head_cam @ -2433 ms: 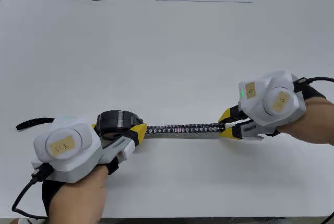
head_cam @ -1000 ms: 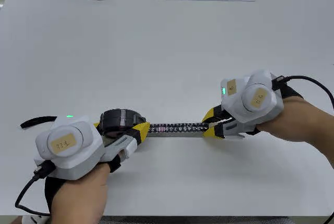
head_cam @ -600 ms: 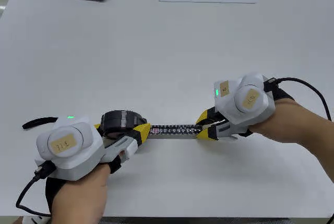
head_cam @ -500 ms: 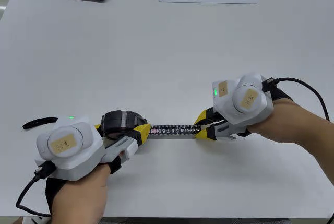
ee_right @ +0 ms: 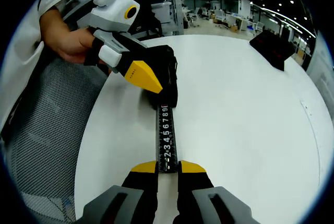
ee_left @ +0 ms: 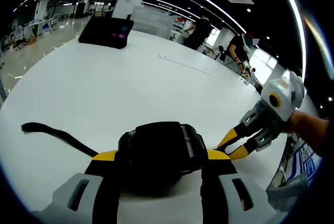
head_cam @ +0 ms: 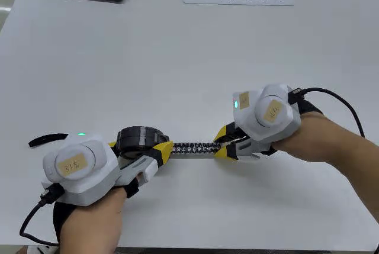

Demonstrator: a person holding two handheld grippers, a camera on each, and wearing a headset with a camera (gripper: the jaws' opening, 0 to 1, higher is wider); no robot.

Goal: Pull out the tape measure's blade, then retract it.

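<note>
I hold the black, round-bodied tape measure case (head_cam: 137, 137) clamped between the jaws of the left gripper (ee_left: 162, 157), low on the white table (head_cam: 177, 58). The right gripper (ee_right: 167, 167) has its jaws pinched narrow on the free end of the dark, white-numbered steel blade (ee_right: 166, 130). The blade's long axis runs straight from the right jaws to the case, which lies ahead of them, to my left. Only a short length shows. I judge that retracting means guiding the right gripper along that line.
</note>
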